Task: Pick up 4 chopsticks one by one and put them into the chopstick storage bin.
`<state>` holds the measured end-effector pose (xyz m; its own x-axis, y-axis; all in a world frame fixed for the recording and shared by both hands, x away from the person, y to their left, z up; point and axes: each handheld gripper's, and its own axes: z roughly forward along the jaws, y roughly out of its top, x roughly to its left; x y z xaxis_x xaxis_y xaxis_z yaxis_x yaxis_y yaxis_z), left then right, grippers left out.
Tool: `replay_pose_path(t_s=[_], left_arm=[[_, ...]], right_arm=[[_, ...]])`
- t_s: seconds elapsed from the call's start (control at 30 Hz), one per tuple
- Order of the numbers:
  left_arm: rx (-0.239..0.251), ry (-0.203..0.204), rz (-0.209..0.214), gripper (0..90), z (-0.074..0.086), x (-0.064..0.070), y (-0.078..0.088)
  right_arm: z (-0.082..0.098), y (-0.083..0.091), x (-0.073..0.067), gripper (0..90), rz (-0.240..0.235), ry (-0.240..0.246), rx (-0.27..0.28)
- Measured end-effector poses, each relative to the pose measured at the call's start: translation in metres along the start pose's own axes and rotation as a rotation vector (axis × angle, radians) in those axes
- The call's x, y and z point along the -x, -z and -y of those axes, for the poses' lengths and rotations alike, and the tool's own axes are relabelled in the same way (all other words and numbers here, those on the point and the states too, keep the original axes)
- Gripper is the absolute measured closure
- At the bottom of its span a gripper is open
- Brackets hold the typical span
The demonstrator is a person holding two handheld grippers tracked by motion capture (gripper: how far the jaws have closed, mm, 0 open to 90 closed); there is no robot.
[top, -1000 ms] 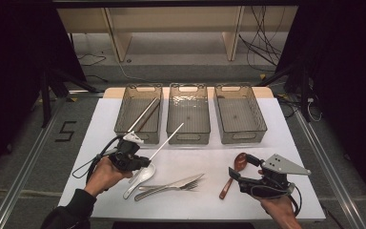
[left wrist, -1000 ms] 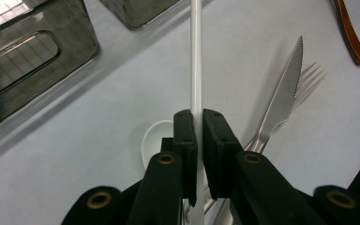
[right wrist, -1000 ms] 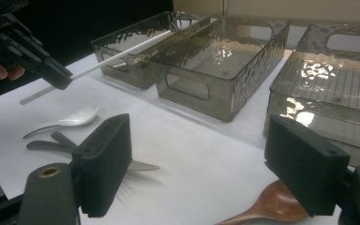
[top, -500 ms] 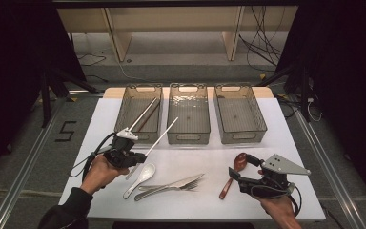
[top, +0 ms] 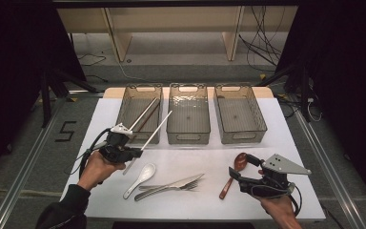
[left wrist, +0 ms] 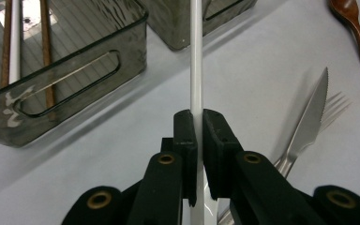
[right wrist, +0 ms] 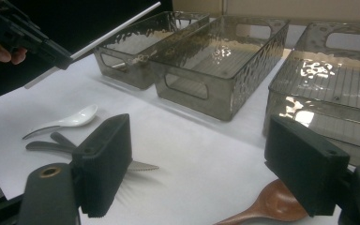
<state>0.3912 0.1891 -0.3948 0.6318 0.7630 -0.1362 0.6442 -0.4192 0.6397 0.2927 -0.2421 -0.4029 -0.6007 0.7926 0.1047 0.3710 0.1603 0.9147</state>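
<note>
My left gripper [top: 134, 151] is shut on a white chopstick [top: 156, 130] and holds it above the white mat; the stick slants up toward the left bin [top: 145, 87]. In the left gripper view the pads [left wrist: 185, 131] clamp the chopstick [left wrist: 196, 56] just short of that bin's front wall [left wrist: 75, 79]. A white chopstick [left wrist: 15, 37] and brown chopsticks [left wrist: 44, 37] lie inside the bin. My right gripper [top: 240, 168] stands open at the front right, its jaws on either side of a brown wooden spoon [top: 238, 163]. The bowl of that spoon [right wrist: 272, 206] lies low between the fingers, untouched.
A white ceramic spoon [top: 143, 175], a knife [top: 171, 183] and a fork [top: 190, 186] lie at the mat's front middle. The middle bin [top: 188, 139] and right bin [top: 242, 139] stand side by side behind them.
My left gripper has carried the white chopstick a little to the left and toward the left bin. The right gripper has stayed put.
</note>
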Motion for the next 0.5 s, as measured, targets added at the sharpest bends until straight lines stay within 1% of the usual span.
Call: replay_pose_path(t_s=[0.37,0.4,0.5], left_arm=[[0.044,0.032,-0.027,83.9,-0.006,-0.015,0.005],[0.049,0.039,-0.028,83.9,-0.006,-0.016,0.005],[0.060,0.041,-0.032,83.8,-0.007,-0.019,0.007]], right_arm=[[0.000,0.000,0.000,24.2,0.000,0.000,-0.003],[0.000,0.000,0.000,24.2,0.000,-0.001,-0.003],[0.000,-0.002,0.000,24.2,-0.002,0.003,-0.003]])
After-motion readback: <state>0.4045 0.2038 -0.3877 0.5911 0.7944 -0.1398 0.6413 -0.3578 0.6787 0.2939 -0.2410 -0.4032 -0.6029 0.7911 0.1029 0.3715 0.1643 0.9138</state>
